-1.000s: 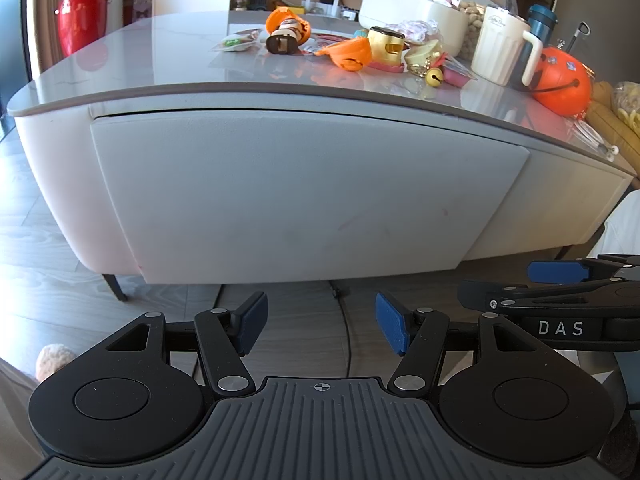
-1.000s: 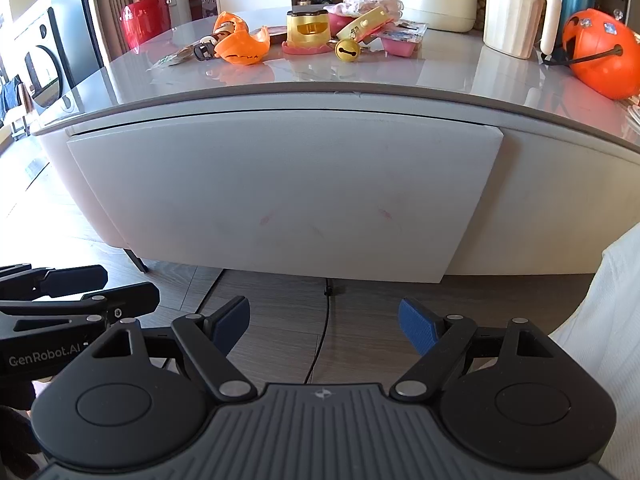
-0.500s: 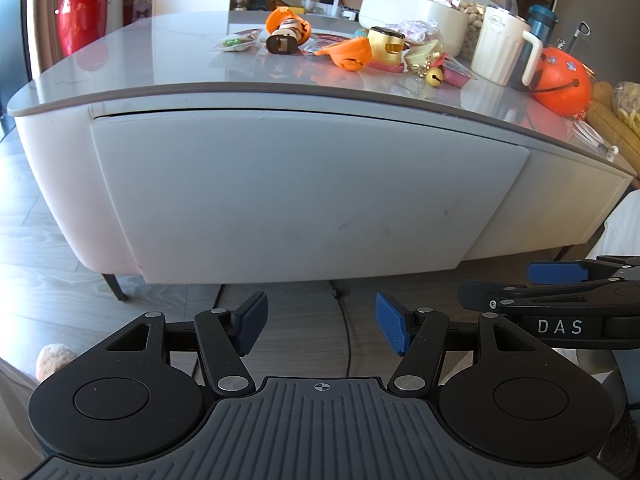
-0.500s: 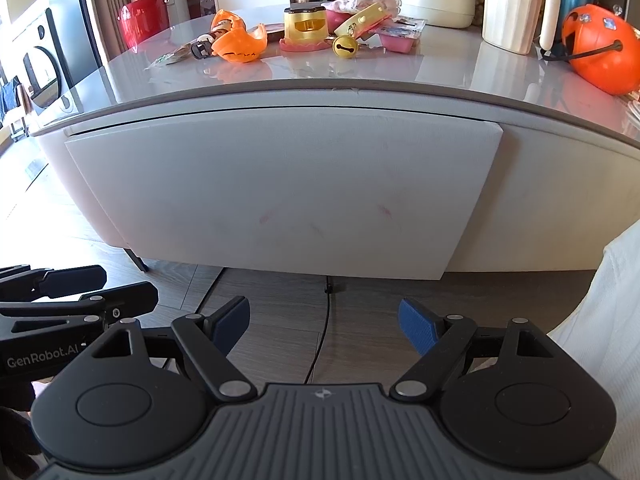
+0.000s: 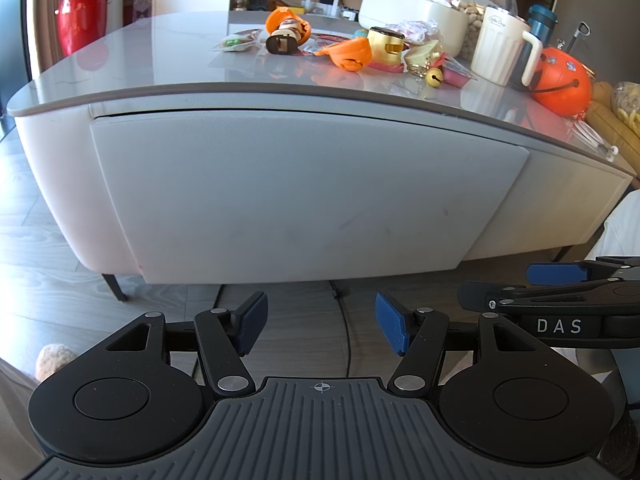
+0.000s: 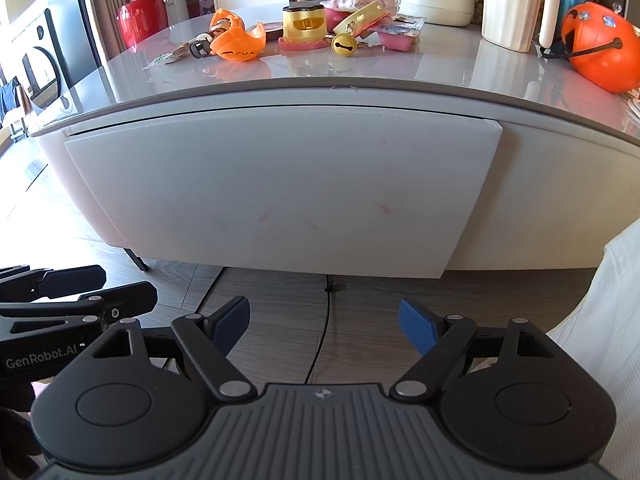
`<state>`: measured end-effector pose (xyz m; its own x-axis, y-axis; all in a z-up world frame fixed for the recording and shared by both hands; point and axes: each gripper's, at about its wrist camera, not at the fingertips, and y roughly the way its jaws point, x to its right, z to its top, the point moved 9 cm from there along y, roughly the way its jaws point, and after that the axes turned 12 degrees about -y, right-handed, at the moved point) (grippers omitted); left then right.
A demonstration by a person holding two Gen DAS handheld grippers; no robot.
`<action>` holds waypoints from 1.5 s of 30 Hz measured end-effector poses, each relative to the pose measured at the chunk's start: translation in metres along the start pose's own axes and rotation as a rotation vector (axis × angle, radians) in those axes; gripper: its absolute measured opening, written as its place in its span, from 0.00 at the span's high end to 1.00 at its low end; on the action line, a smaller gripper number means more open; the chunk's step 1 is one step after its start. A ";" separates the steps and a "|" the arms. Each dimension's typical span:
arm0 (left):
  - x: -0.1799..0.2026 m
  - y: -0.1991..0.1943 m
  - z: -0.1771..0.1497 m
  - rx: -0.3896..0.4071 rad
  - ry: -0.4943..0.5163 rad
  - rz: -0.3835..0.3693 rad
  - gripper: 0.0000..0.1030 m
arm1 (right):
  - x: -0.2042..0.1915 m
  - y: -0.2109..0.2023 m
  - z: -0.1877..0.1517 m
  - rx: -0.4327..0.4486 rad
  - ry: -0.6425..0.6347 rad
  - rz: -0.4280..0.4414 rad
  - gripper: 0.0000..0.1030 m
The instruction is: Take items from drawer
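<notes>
**Drawer shut, both tongs spread and empty**

Your left tongs (image 5: 320,322) and right tongs (image 6: 324,326) stand spread over the floor, pinching nothing. The drawer (image 6: 280,188) ahead sits shut beneath the tabletop (image 6: 400,64), contents hidden. You can read "DAS" and "GenRobot.AI" on the tong sides. The cream jug (image 5: 500,50) bears illegible script.
</notes>
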<state>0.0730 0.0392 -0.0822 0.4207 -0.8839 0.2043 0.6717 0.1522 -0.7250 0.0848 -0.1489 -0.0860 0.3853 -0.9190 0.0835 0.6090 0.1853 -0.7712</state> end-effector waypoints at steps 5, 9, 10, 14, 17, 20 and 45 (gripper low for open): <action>0.000 0.000 0.000 -0.001 0.002 -0.003 0.37 | 0.000 0.000 0.000 -0.001 0.000 0.001 0.20; 0.000 0.000 0.000 -0.002 0.005 -0.006 0.37 | 0.000 0.000 -0.001 -0.001 0.000 0.001 0.20; 0.000 0.000 0.000 -0.002 0.005 -0.007 0.37 | 0.001 0.000 0.000 -0.001 -0.001 0.001 0.20; 0.001 0.000 0.000 -0.003 0.006 -0.010 0.37 | 0.001 0.001 -0.001 -0.002 0.001 0.001 0.20; 0.001 0.000 0.000 -0.004 0.008 -0.011 0.37 | 0.001 0.001 -0.001 -0.002 0.001 0.001 0.20; 0.001 0.000 0.000 -0.005 0.009 -0.014 0.37 | 0.001 0.001 -0.001 -0.002 0.001 0.001 0.20; 0.001 -0.001 0.000 -0.009 0.010 -0.032 0.37 | 0.000 0.000 -0.002 -0.010 0.011 0.000 0.20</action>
<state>0.0727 0.0380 -0.0815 0.3929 -0.8927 0.2210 0.6790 0.1196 -0.7243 0.0833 -0.1499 -0.0873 0.3781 -0.9226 0.0765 0.6016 0.1820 -0.7778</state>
